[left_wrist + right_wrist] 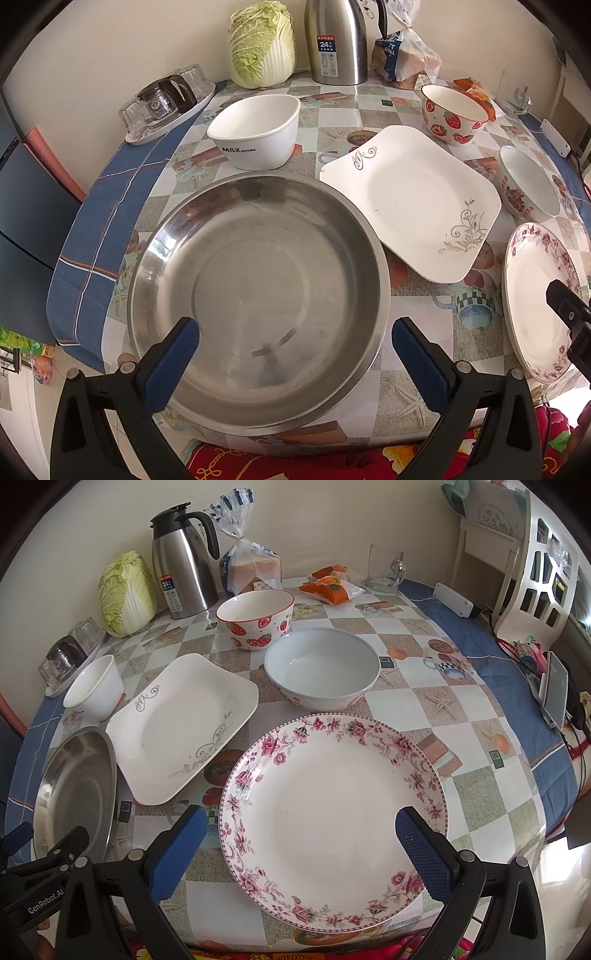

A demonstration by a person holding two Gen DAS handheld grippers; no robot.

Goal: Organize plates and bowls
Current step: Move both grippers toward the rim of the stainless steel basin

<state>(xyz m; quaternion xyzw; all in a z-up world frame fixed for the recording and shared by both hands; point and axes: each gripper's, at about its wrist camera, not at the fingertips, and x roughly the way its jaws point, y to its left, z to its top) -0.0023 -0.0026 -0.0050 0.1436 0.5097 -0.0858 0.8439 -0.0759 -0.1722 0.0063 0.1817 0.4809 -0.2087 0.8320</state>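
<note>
A large steel pan (255,291) lies at the table's near edge, and my left gripper (295,332) hovers open above its near rim, nothing held. Behind it stand a white oval bowl (255,129) and a square white plate (410,199). My right gripper (301,827) hangs open over the near part of a round plate with pink flowers (332,812), nothing between its pads. Farther back sit a pale blue bowl (321,668) and a strawberry bowl (255,620). The steel pan (74,786), square plate (181,727) and white bowl (94,686) lie to its left.
Along the wall stand a cabbage (262,44), a steel thermos jug (334,40), bagged bread (251,568), orange snack packets (330,585) and a glass mug (384,568). A tray of upturned glasses (166,103) sits far left. A white chair (535,572) stands right.
</note>
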